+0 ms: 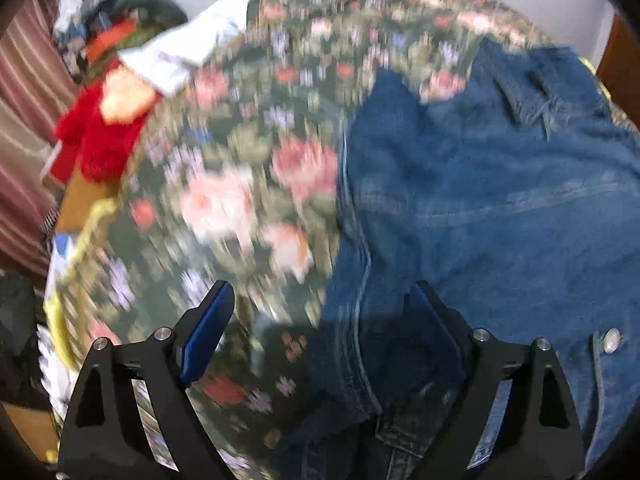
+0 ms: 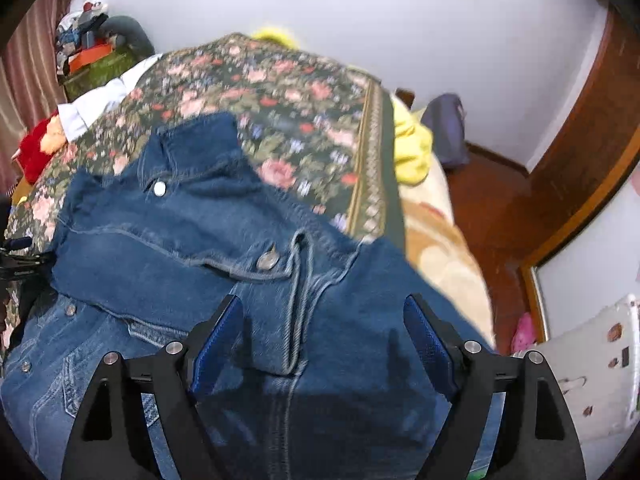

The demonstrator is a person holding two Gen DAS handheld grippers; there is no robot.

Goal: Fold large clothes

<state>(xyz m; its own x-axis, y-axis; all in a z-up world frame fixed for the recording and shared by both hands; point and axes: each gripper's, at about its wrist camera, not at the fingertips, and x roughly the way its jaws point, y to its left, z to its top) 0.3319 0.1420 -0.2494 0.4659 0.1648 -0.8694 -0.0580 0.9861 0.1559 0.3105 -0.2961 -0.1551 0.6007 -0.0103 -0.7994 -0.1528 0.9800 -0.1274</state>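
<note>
A blue denim jacket (image 1: 480, 200) lies spread on a bed covered by a dark floral bedspread (image 1: 240, 160). My left gripper (image 1: 322, 296) hovers open above the jacket's left edge, where denim meets bedspread; its blue pads (image 1: 208, 332) touch nothing. In the right wrist view the jacket (image 2: 200, 232) shows its collar, metal buttons and a chest pocket flap, lying on the bedspread (image 2: 280, 100). Over the jacket's front panel, the right gripper (image 2: 324, 308) stands open, its pads wide apart and clear of the cloth. The left wrist view is blurred.
A red plush toy (image 1: 92, 136) and a white cloth (image 1: 188, 48) lie at the bed's far left. A yellow cloth (image 2: 412, 148) hangs at the right edge. A cluttered pile (image 2: 88, 40) sits in the far corner. Wooden floor and a door frame (image 2: 580, 140) are right.
</note>
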